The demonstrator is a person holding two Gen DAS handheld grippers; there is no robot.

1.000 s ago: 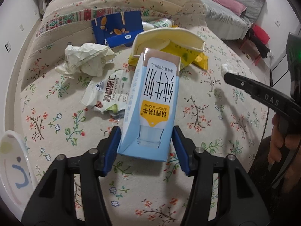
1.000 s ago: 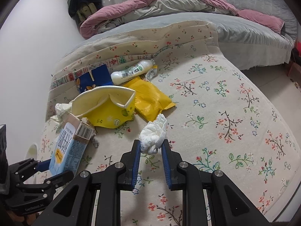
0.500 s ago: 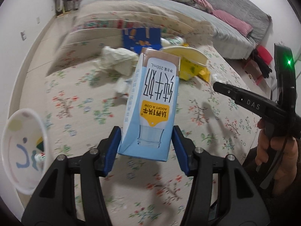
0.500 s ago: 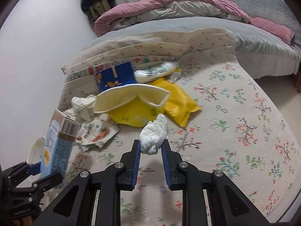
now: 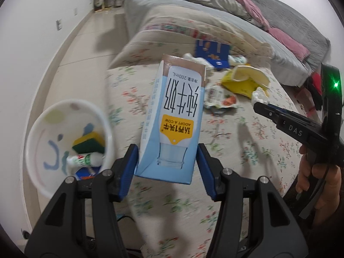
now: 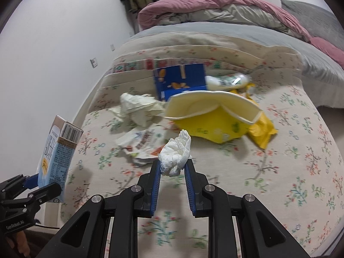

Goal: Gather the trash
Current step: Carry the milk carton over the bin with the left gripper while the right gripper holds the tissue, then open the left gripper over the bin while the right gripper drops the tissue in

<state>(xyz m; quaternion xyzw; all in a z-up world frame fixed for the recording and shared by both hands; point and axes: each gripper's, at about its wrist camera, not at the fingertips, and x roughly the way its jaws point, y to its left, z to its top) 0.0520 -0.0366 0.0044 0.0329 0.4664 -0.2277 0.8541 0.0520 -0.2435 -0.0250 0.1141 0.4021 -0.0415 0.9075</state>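
My left gripper (image 5: 166, 165) is shut on a light blue milk carton (image 5: 174, 120), held upright above the edge of the floral bedspread (image 5: 247, 154). The carton (image 6: 57, 150) and the left gripper (image 6: 40, 186) also show at the far left of the right wrist view. My right gripper (image 6: 173, 167) is shut on a crumpled white tissue (image 6: 175, 155), seen again as a tissue (image 5: 260, 95) at the gripper's tip (image 5: 257, 107) in the left wrist view. A white trash bin (image 5: 38, 129) stands on the floor at the lower left, holding a sponge (image 5: 88, 145) and a small bottle (image 5: 82, 160).
On the bedspread lie a crumpled paper (image 6: 139, 107), a torn snack wrapper (image 6: 142, 142), a yellow bag (image 6: 217, 126) with a cream pouch (image 6: 212, 103) on it, a blue box (image 6: 180, 81) and a white bottle (image 6: 225, 81). A person's hand (image 5: 311, 172) grips the right tool. Bedding is piled behind.
Both grippers have swung left with their loads. The trash bin has come further into the left wrist view, and the trash pile has slid to the right and farther off.
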